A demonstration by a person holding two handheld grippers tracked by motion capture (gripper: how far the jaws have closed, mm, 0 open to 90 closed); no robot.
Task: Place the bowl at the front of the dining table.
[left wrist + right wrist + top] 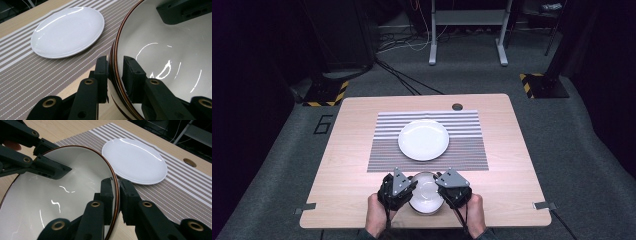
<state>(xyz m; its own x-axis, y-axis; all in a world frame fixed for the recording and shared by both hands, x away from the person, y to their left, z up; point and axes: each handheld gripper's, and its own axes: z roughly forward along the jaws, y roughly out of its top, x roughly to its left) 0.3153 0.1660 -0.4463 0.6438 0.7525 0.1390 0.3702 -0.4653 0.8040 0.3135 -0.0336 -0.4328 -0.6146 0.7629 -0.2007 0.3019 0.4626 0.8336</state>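
Note:
A white bowl [426, 192] with a brown rim sits near the table's front edge, between my two grippers. My left gripper [414, 186] grips its left rim; in the left gripper view its jaws [115, 68] straddle the rim, one outside the wall and one inside the bowl [162, 50]. My right gripper [438, 184] holds the opposite rim, and in the right gripper view its jaws [117, 190] pinch the edge of the bowl [62, 202] tightly. A white plate [423, 139] lies on the striped placemat [462, 150] just beyond the bowl.
The wooden table [352, 150] has a round cable hole [457, 106] at its far edge. Grey carpet surrounds the table, with a desk frame and cables on the floor behind it. The plate [67, 31] [135, 160] lies close ahead of both grippers.

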